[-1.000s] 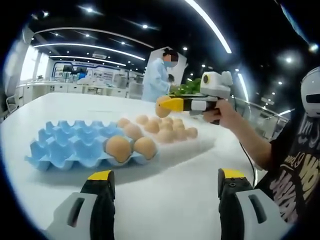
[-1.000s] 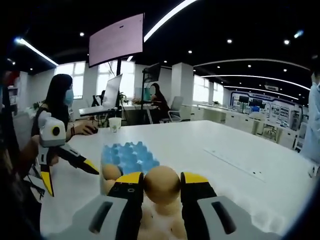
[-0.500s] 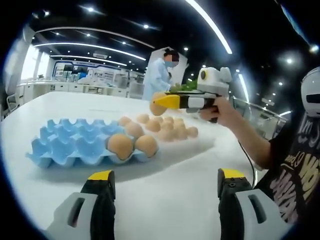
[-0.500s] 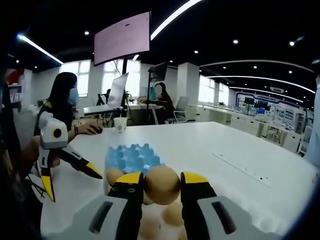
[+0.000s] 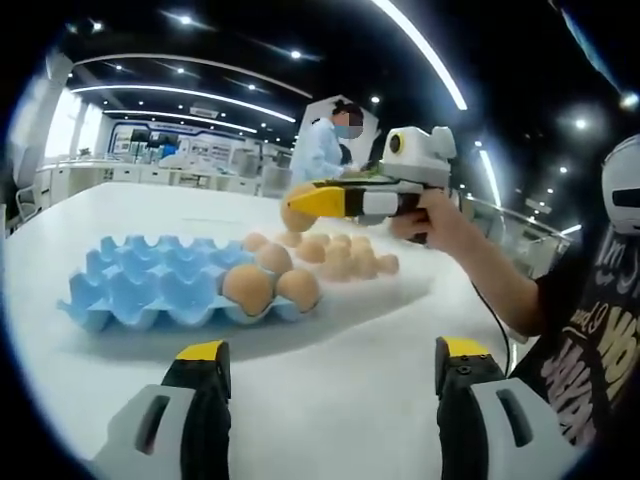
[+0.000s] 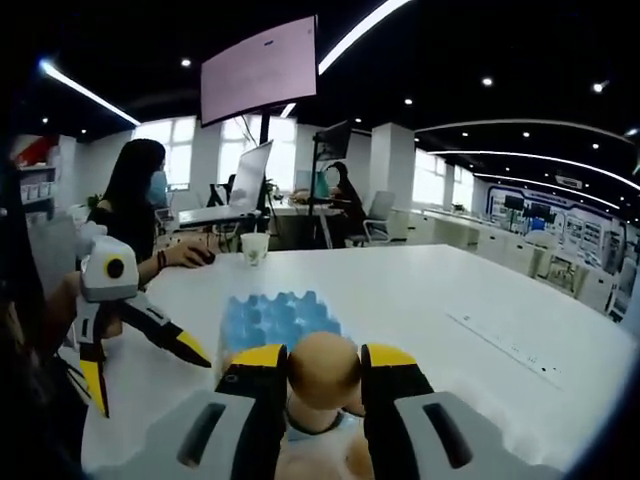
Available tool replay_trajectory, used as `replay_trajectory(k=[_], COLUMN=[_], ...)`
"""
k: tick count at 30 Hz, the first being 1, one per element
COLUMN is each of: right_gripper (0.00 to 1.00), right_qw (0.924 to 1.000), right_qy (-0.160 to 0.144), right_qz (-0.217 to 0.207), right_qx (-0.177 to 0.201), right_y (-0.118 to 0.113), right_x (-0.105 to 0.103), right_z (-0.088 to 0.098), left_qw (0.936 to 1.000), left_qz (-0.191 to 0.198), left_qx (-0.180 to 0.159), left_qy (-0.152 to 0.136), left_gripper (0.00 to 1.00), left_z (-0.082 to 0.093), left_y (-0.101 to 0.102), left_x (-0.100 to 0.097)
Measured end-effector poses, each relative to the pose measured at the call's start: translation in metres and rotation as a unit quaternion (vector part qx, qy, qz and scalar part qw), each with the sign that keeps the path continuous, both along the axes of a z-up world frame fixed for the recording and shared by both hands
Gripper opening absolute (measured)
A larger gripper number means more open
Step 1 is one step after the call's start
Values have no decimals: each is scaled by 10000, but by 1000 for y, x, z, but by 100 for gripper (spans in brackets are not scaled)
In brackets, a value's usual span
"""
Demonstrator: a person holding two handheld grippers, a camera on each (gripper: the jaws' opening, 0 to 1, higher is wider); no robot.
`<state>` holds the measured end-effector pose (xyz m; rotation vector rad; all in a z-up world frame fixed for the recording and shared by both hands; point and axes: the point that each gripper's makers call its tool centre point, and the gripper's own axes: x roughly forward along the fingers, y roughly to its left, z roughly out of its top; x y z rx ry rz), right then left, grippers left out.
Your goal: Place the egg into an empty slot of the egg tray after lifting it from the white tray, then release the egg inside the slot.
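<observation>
Left gripper [image 5: 330, 385]: seen in the left gripper view with its yellow-tipped jaws spread wide and nothing between them, held low over the white table [image 5: 340, 340]. In the right gripper view it stands at the left [image 6: 150, 360], jaws likewise apart.

Right gripper [image 6: 325, 370]: jaws clamped on a brown egg [image 6: 324, 368], seen in the right gripper view. The left gripper view shows this gripper [image 5: 300, 205] side-on in a hand [image 5: 440, 215], with the egg raised clear of the table, above the far side of the blue egg tray [image 5: 150, 290].

Blue egg tray: three eggs [image 5: 270, 283] sit in the slots at its right end; the other slots in sight are empty. In the right gripper view the tray [image 6: 275, 318] lies just beyond the held egg.

Loose eggs [image 5: 340, 258]: clustered on the table behind the blue tray. The white tray beneath them cannot be made out.

Writing: yellow lettering on the person's dark shirt [image 5: 600, 330] at the right edge of the left gripper view is cut off and not readable.

Room: the right gripper view shows a paper cup [image 6: 255, 247] on the table's far end, a seated person in a mask [image 6: 140, 215], monitors and a hanging screen [image 6: 262, 68]. The left gripper view shows a standing person in a pale coat [image 5: 320, 150]. Dark ceiling with strip lights.
</observation>
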<state>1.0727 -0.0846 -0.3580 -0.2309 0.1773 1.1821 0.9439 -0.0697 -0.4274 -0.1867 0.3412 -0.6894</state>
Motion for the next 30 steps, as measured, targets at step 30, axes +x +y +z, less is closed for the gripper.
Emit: replay_trajectory(k=[30], right_gripper=[30], right_qw=[9985], right_qy=[275], right_qz=[398], right_qx=[-245], right_y=[53], right_x=[-11], right_z=[-32], left_qw=[10000], left_qz=[47], left_qx=[-52], left_qy=[33], left_gripper=[85], left_z=[-4], left_y=[7], left_x=[2])
